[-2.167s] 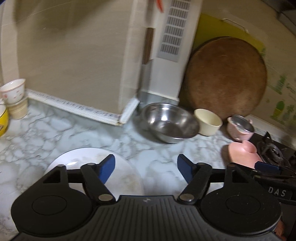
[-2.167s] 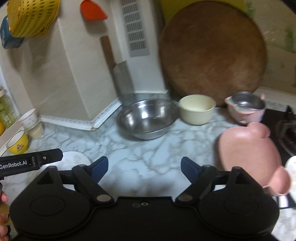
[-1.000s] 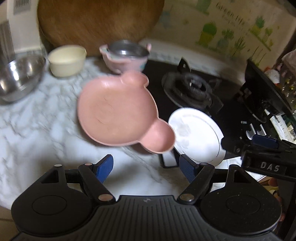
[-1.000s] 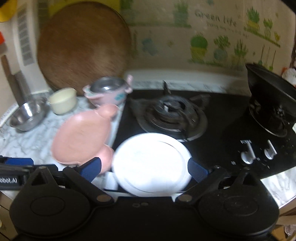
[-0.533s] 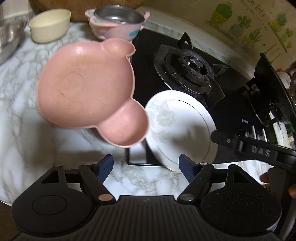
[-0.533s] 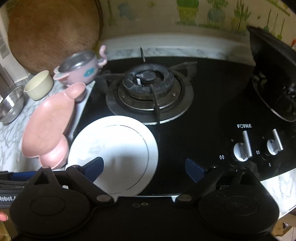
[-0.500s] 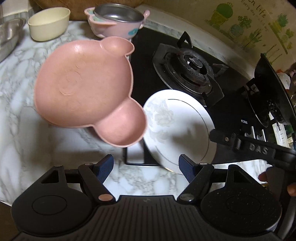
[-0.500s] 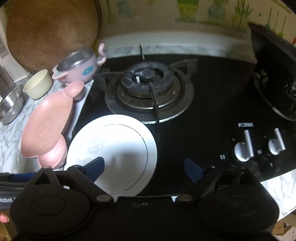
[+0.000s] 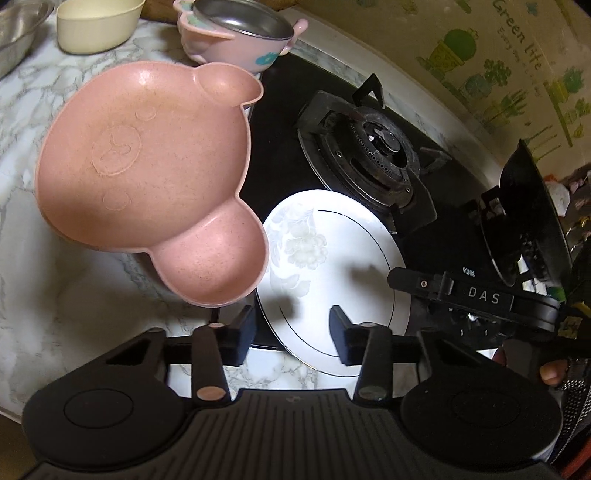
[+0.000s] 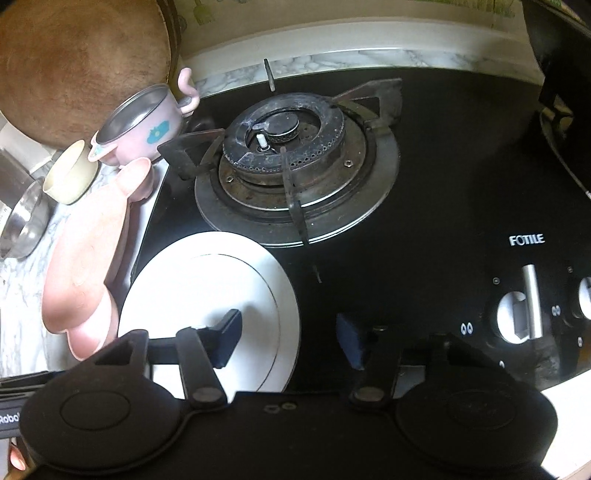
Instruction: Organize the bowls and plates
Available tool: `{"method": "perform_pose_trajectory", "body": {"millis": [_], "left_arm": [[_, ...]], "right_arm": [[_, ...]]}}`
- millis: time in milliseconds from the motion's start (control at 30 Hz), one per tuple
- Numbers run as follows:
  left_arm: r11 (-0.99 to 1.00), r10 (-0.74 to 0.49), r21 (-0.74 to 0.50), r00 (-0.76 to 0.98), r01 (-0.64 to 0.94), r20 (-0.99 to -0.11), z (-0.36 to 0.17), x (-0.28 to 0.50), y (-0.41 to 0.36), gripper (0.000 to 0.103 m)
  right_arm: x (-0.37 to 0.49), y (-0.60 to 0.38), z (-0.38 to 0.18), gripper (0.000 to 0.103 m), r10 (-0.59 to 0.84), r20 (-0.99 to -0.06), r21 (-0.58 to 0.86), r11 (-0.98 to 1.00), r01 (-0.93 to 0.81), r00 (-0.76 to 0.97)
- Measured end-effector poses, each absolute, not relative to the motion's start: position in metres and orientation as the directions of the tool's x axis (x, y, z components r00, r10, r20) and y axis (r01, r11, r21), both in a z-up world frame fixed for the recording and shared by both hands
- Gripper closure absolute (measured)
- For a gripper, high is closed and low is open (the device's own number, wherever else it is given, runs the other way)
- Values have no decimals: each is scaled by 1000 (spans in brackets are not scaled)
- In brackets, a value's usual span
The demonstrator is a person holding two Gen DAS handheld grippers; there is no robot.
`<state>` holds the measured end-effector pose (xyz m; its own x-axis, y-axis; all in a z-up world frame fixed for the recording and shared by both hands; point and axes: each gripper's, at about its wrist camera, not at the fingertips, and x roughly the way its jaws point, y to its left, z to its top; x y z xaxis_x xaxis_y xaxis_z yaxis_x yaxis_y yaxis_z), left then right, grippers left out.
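A white plate (image 9: pixel 332 273) with a faint flower print lies on the black stove top near its front left corner; it also shows in the right wrist view (image 10: pixel 207 291). A pink bear-shaped dish (image 9: pixel 144 181) rests beside it on the marble counter, its ear lobe overlapping the stove edge (image 10: pixel 88 266). My left gripper (image 9: pixel 291 334) is open, its fingers straddling the plate's near left rim just above it. My right gripper (image 10: pixel 288 339) is open over the plate's near right rim, its left finger above the plate.
A pink two-handled bowl with a steel liner (image 9: pixel 236 33), a cream cup (image 9: pixel 96 22) and a steel bowl (image 10: pixel 22 221) stand behind the pink dish. A gas burner (image 10: pixel 295 162) lies just beyond the plate. Stove knobs (image 10: pixel 524 314) are at the right, a black wok (image 9: pixel 532 221) farther right.
Both grippers have swung from the counter's left end to the stove and come down close over the white plate. Their fingers have narrowed but stay open.
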<state>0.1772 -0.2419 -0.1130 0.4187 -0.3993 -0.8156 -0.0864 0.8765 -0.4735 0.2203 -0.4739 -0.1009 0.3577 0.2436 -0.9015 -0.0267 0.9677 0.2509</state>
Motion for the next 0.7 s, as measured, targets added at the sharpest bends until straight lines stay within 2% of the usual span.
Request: {"method": "perform_pose_trajectory", "body": {"millis": [133, 333, 600, 700], "left_arm": [[857, -423, -505, 418, -106, -804, -117, 178, -238, 69], [833, -443, -538, 428, -128, -788, -124, 180, -229, 77], [819, -459, -558, 431, -135, -777, -131, 180, -223, 87], [816, -463, -562, 430, -134, -775, -134, 180, -223, 88]], "right_arm": [[223, -480, -105, 63, 291, -893, 301, 953, -24, 344], [225, -489, -108, 75, 345, -872, 364, 931, -12, 347], [223, -498, -114, 83, 374, -860, 398, 917, -3, 349], [222, -502, -115, 85, 393, -849, 421, 907, 2, 354]]}}
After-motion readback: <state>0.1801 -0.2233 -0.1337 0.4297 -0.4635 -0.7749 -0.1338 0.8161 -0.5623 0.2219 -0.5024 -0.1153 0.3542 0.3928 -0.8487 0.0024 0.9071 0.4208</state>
